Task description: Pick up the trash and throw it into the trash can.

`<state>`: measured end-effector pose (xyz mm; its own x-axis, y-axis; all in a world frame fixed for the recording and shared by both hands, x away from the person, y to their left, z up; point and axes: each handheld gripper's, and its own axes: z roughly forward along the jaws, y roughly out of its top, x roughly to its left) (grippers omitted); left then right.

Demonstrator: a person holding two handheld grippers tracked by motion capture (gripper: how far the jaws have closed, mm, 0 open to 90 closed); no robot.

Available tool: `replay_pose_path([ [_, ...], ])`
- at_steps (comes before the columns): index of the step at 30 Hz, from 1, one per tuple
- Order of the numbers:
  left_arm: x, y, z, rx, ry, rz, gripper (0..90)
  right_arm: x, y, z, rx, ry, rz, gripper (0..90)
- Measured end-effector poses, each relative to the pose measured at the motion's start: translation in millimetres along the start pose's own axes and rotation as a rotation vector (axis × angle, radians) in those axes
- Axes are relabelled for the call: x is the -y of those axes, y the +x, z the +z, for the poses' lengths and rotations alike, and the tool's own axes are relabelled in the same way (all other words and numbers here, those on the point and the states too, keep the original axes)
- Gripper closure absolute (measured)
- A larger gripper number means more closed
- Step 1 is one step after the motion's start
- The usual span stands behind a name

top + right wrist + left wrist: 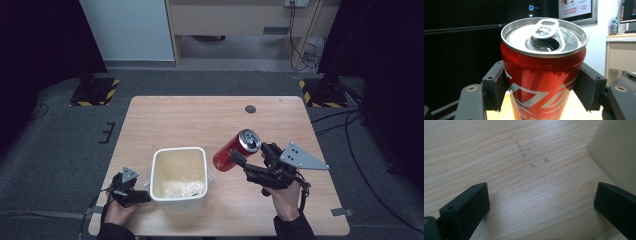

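The red soda can is held up above the wooden table, right of the middle, tipped on a slant. The right gripper squeezes its sides, hiding part of the white writing. The can's top is open. Just to its left stands a white square tub with something pale and crumpled inside, hard to make out. The left gripper sits at the tub's near left corner, jaws wide apart over bare wood. The far half of the table is free.

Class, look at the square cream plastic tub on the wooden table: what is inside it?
Inside the square cream plastic tub, whitish crumpled material, perhaps clear plastic, lies at the bottom toward the near wall. What it is cannot be told, and the near wall hides the base just behind it.
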<state>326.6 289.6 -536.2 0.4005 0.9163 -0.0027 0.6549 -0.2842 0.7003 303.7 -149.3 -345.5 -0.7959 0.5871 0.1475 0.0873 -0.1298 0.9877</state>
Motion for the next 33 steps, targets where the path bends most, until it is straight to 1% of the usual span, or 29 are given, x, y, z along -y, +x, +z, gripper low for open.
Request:
replay_pose_path([
  [5, 0.0, 0.0, 0.0, 0.0, 0.0, 0.0, 0.0, 2.1, 6.4, 14.1, -0.03, 0.004, 0.008, 33.5],
  [7, 0.0, 0.1, -0.1, 0.001, 0.001, 0.001, 0.0, 4.5, 9.6, 23.1, -0.046, 0.011, 0.012, 33.5],
  [8, 0.0, 0.1, -0.1, 0.001, 0.001, 0.001, 0.0, 4.5, 9.6, 23.1, -0.046, 0.011, 0.012, 33.5],
  [9, 0.0, 0.0, 0.0, 0.0, 0.0, 0.0, 0.0, 7.4, 12.0, 30.2, -0.057, 0.017, 0.017, 33.5],
  [14, 0.0, 0.0, 0.0, 0.001, 0.0, 0.0, 0.0, 12.8, 16.4, 41.1, -0.075, 0.03, 0.021, 33.5],
  [15, 0.0, 0.1, -0.1, 0.0, 0.001, 0.001, 0.0, 15.9, 18.8, 46.0, -0.083, 0.043, 0.021, 33.5],
  [16, 0.0, 0.1, -0.1, 0.0, 0.001, 0.001, 0.0, 15.9, 18.8, 46.0, -0.083, 0.043, 0.021, 33.5],
  [17, 0.0, 0.0, 0.0, 0.0, 0.0, 0.0, 0.0, 18.8, 20.7, 50.7, -0.085, 0.056, 0.016, 33.5],
  [19, 0.0, 0.1, -0.1, 0.0, 0.001, 0.002, 0.0, 19.9, 21.3, 52.2, -0.088, 0.059, 0.017, 33.5],
  [23, 0.0, 0.0, 0.0, 0.0, 0.0, 0.0, 0.0, 27.6, 26.2, 63.1, -0.105, 0.083, 0.021, 33.5],
  [25, 0.0, 0.0, 0.0, 0.0, 0.0, 0.0, 0.0, 28.7, 27.2, 64.5, -0.108, 0.088, 0.024, 33.5],
  [26, 0.0, 0.0, 0.0, 0.0, 0.0, 0.0, 0.0, 32.7, 29.7, 68.9, -0.114, 0.101, 0.023, 33.5],
  [28, 0.0, 0.0, 0.0, 0.0, 0.0, 0.0, 0.0, 34.9, 30.4, 71.1, -0.114, 0.108, 0.019, 33.5],
  [29, 0.0, 0.0, 0.0, 0.0, 0.0, 0.0, 0.0, 40.3, 31.8, 75.4, -0.116, 0.127, 0.015, 33.5],
  [31, 0.0, 0.0, 0.0, 0.0, 0.0, 0.0, 0.0, 45.6, 32.6, 78.9, -0.115, 0.145, 0.011, 33.5],
  [32, 0.0, 0.0, 0.0, 0.0, 0.0, 0.0, 0.0, 45.6, 32.6, 78.9, -0.115, 0.145, 0.011, 33.5],
  [33, 0.0, 0.0, 0.0, 0.0, 0.0, 0.0, 0.0, 52.6, 33.5, 82.7, -0.114, 0.169, 0.011, 33.5],
])
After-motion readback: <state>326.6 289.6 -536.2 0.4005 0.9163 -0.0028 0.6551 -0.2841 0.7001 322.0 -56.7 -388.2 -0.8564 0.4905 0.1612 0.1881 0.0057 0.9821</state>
